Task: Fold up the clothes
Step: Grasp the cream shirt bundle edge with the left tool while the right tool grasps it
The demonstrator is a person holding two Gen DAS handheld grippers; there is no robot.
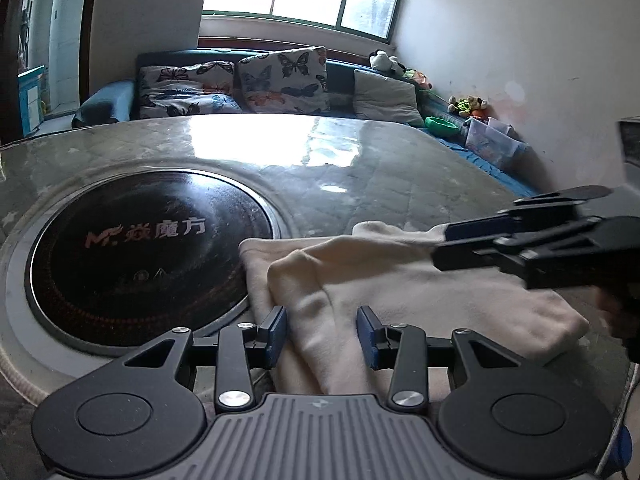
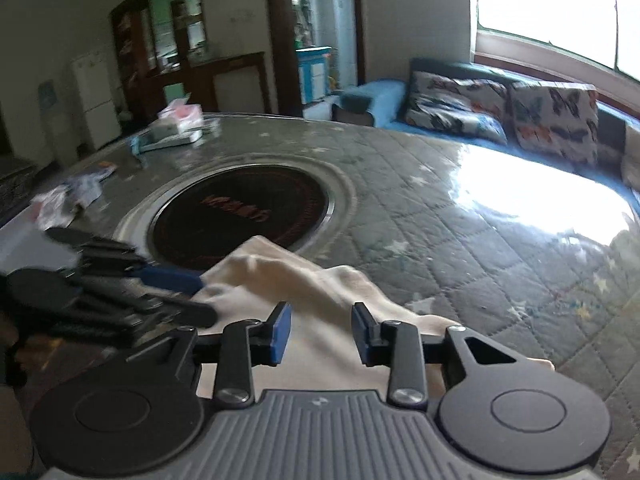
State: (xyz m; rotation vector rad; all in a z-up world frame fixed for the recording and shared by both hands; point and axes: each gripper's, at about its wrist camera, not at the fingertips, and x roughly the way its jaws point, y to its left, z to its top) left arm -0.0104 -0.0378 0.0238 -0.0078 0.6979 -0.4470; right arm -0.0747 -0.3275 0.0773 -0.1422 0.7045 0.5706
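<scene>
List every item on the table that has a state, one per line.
cream garment: partly folded, rumpled, edge overlapping the cooktop rim
left gripper: open, cloth between its fingers
right gripper: open, over the cloth
induction cooktop: no glow, nothing on the glass
tissue pack: lying flat at the far edge

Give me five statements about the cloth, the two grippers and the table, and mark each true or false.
1. The cream garment lies beside the round black cooktop. True.
2. The left gripper is clamped shut on the garment. False: its jaws stand open with cloth between them.
3. The right gripper is open. True.
4. The garment is dark blue. False: it is cream; only the finger pads are blue.
5. A tissue pack sits on the table's far side. True.
</scene>
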